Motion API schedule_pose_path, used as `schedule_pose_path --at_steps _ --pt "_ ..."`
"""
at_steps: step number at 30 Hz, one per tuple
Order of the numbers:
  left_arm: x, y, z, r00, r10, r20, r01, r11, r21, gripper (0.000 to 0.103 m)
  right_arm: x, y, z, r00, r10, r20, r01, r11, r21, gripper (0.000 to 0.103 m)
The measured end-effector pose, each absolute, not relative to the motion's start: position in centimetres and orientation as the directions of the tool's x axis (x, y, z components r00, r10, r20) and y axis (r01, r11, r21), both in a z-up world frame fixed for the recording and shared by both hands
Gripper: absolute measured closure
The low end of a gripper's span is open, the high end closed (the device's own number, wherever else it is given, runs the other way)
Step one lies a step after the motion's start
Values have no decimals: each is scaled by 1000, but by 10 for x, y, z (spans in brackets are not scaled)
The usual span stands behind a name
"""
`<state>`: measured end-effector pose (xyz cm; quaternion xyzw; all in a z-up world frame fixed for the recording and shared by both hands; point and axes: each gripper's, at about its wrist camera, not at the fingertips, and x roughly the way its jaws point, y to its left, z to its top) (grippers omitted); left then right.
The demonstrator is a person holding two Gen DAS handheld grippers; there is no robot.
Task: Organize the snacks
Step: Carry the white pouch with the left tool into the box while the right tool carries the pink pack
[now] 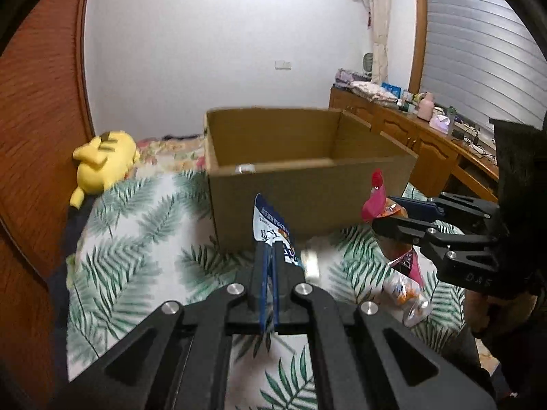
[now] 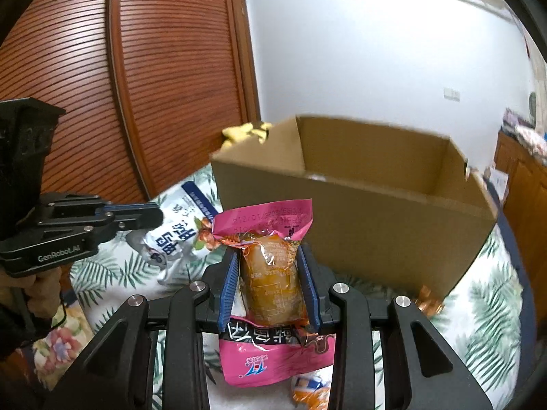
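Observation:
An open cardboard box (image 1: 307, 201) stands on the leaf-print bed; it also shows in the right wrist view (image 2: 376, 222). My left gripper (image 1: 270, 249) is shut on the edge of a white and blue snack bag (image 1: 270, 225), held just in front of the box; the bag's face shows in the right wrist view (image 2: 177, 235). My right gripper (image 2: 270, 256) is shut on a pink snack pack with an orange filling (image 2: 270, 273), held before the box's near wall. In the left wrist view the right gripper (image 1: 379, 222) and pink pack (image 1: 374, 201) are at right.
A small item (image 1: 244, 168) lies inside the box. Another clear-wrapped snack (image 1: 407, 294) lies on the bed under the right gripper. A yellow plush toy (image 1: 102, 164) lies at the bed's far left by the wooden wardrobe (image 1: 37, 119). A cluttered wooden sideboard (image 1: 420, 130) runs along the right.

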<state>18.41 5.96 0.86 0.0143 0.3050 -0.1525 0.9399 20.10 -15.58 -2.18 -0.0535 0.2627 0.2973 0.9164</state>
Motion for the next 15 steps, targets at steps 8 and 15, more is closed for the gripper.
schedule_pose_path --at_steps 8,15 --pt "215 50 67 822 -301 -483 325 945 -36 103 226 -154 35 738 516 -435 -577 817 -10 70" --pt "260 43 96 843 -309 -441 333 943 -24 103 266 -154 63 761 504 -409 -564 825 -31 70"
